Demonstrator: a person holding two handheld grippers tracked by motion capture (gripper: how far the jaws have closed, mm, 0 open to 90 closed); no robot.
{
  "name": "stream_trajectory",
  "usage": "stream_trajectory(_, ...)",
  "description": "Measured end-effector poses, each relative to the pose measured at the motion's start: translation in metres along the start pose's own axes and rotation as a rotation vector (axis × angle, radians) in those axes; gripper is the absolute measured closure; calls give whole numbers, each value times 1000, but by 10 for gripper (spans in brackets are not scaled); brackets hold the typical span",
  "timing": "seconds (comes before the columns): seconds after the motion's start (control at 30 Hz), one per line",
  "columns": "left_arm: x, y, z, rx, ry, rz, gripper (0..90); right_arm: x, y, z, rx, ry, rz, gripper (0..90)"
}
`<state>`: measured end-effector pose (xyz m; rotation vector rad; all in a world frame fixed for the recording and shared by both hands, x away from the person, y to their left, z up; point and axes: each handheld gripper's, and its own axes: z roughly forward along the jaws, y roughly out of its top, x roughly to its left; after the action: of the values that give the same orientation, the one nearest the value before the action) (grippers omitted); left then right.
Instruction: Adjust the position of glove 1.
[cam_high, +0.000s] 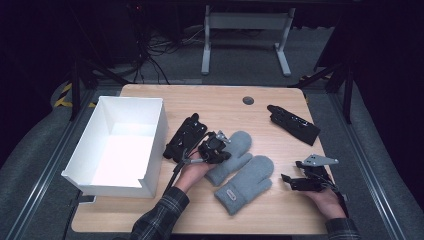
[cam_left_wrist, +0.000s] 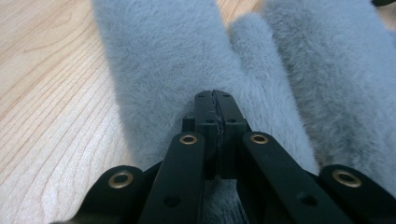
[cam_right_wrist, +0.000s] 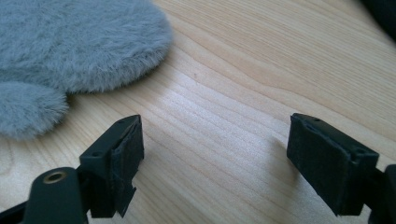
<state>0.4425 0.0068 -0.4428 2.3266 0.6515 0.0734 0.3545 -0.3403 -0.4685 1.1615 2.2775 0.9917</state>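
Two grey fuzzy mittens lie side by side mid-table: one (cam_high: 237, 150) farther back, one (cam_high: 247, 182) nearer with a small label on its cuff. My left gripper (cam_high: 220, 150) lies on the farther mitten (cam_left_wrist: 159, 60), its jaws pressed together with the tips (cam_left_wrist: 215, 95) sunk into the fur; I cannot tell whether any fabric is pinched. The other mitten (cam_left_wrist: 336, 70) is just beside it. My right gripper (cam_high: 287, 179) rests open over bare wood (cam_right_wrist: 215, 140), to the right of the nearer mitten (cam_right_wrist: 84, 42), with nothing between its jaws.
A white open box (cam_high: 157, 135) stands at the table's left side. A black object (cam_high: 184, 136) lies between the box and the mittens. Another long black object (cam_high: 292, 124) lies at the back right. A round dark grommet (cam_high: 248, 100) sits near the far edge.
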Motion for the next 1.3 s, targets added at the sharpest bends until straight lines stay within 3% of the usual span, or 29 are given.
stream_trajectory(0.13, -6, 1, -12, -22, 20, -7, 797, 0, 0, 0, 0, 0, 1, 192)
stream_trajectory(0.23, -15, -4, -26, -21, 41, -8, 643, 0, 0, 0, 0, 0, 2, 192)
stream_trajectory(0.37, -22, -12, -35, -25, 53, -23, 556, 0, 0, 0, 0, -1, 1, 192)
stream_trajectory(0.4, -29, -21, -40, -37, 46, -32, 552, 0, 0, 0, 0, -2, 2, 192)
stream_trajectory(0.53, -41, -31, -46, -54, 40, -24, 579, 0, 0, 0, 0, -1, 1, 192)
stream_trajectory(0.6, -49, -35, -48, -61, 19, -8, 658, 0, 0, 0, 0, -1, 1, 192)
stream_trajectory(0.7, -55, -38, -45, -17, -12, 8, 795, 0, 0, 0, 0, -1, 1, 192)
stream_trajectory(0.83, -54, -43, -38, 19, -21, 5, 891, 1, 0, 0, 0, -1, 1, 192)
stream_trajectory(1.07, -44, -49, -48, 22, 26, -22, 894, 1, 0, 0, 0, -1, 1, 192)
stream_trajectory(1.2, -36, -52, -55, 24, 78, -33, 891, 1, 0, 0, 0, -1, 2, 192)
stream_trajectory(1.3, -33, -49, -60, 9, 95, -32, 846, 1, 0, 0, -1, -2, 2, 192)
